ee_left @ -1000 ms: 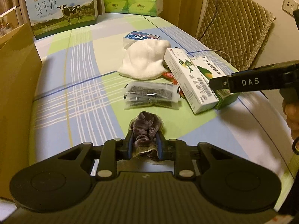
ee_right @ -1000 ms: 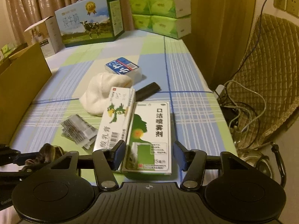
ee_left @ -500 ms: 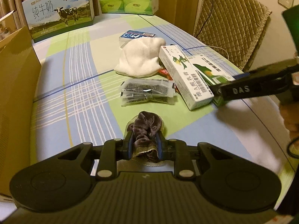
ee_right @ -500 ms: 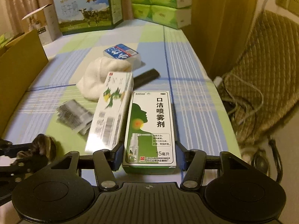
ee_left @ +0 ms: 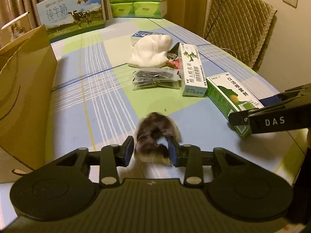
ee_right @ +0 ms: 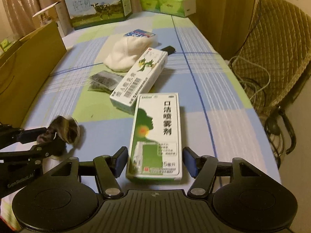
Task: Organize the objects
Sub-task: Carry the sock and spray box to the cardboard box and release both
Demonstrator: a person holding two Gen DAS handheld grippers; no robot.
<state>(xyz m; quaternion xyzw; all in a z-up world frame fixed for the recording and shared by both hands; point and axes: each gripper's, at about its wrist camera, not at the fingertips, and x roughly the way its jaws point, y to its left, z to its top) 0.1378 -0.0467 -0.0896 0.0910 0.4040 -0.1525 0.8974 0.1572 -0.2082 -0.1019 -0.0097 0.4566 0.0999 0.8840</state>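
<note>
A brown furry scrunchie sits pinched between blue fingers above the plaid worktop; a green-and-white spray box lies flat between the other pair, beside a white carton.

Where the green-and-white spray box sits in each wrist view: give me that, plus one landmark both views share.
Left wrist view: the green-and-white spray box lies at right of centre on the table, its near end behind the right claw.
Right wrist view: the same box lies low at centre, its near end between the right claw's fingers, with a gap on each side.
Shared landmark: the white cloth bundle.
</note>
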